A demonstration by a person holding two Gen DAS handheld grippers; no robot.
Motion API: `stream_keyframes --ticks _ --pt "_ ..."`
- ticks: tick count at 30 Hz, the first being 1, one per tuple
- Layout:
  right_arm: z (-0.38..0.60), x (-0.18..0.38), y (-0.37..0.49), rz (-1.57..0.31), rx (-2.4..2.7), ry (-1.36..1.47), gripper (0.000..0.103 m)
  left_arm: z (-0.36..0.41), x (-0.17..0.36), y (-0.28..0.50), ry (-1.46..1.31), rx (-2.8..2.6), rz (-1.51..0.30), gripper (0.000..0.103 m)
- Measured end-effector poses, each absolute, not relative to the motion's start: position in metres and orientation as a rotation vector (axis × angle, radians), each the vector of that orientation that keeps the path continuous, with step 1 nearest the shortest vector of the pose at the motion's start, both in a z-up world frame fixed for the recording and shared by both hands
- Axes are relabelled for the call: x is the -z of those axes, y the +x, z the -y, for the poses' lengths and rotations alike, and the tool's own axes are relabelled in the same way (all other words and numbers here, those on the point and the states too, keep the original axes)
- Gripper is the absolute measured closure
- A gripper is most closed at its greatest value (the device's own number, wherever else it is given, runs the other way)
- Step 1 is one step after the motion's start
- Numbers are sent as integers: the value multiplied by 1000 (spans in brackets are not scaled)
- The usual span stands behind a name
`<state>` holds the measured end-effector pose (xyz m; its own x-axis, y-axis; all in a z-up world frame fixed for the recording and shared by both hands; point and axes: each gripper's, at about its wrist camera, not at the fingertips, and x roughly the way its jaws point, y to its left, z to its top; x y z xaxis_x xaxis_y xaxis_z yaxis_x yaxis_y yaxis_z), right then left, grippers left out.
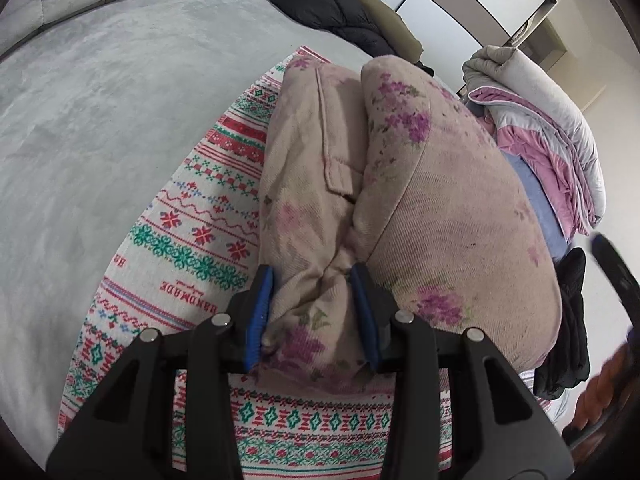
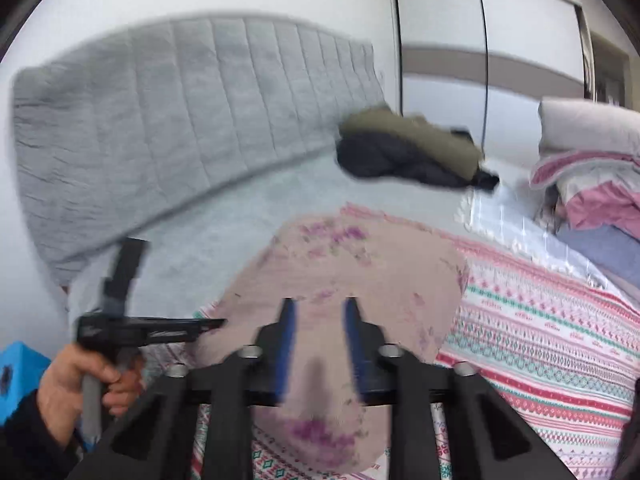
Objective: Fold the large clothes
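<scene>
A beige padded garment with purple flowers (image 1: 440, 208) lies bunched and partly folded over on a patterned red, green and white blanket (image 1: 192, 232). My left gripper (image 1: 314, 280) is shut on a bunched fold of the garment near its near edge. In the right wrist view the same garment (image 2: 348, 280) lies on the blanket (image 2: 540, 328). My right gripper (image 2: 318, 312) hovers over it with its blue fingers apart; the view is blurred. The left gripper (image 2: 152, 328) shows at the left there, held by a hand.
A grey bed sheet (image 1: 100, 120) spreads to the left, with a quilted grey headboard (image 2: 160, 128) behind. A dark and olive jacket (image 1: 344, 12) lies at the back. A pile of pink and grey bedding (image 1: 552, 128) sits at the right. A wardrobe (image 2: 480, 40) stands behind.
</scene>
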<state>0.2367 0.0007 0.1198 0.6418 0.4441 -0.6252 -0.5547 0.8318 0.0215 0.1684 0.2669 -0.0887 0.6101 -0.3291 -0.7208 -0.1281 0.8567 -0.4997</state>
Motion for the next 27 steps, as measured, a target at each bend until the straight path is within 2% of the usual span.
stream_keyframes --ticks 3,7,9,11,17,19,21,23,27 --pt "-12 -91 265 -848 -549 -163 85 -266 89 165 -507 115 -932 61" --pt "-15 -55 262 -835 -481 -181 85 -273 93 165 -494 130 -951 60" --pt "-24 -33 260 -821 -423 -281 85 -284 87 164 -541 146 -944 52" --pt "-14 -32 260 -815 -437 -209 85 -296 78 161 -577 118 -911 47" --pt "-25 -7 279 -824 -464 -191 86 -297 57 155 -621 101 -797 44" --pt "-29 -5 275 -821 -456 -203 86 -286 53 156 -615 135 -790 38" --pt "-30 -4 276 -828 -457 -194 86 -273 58 161 -591 142 -803 37" --pt "-30 -7 274 -834 -452 -201 85 -261 82 176 -553 82 -916 34" --pt "-19 -30 286 -890 -527 -114 84 -274 91 180 -648 108 -931 33"
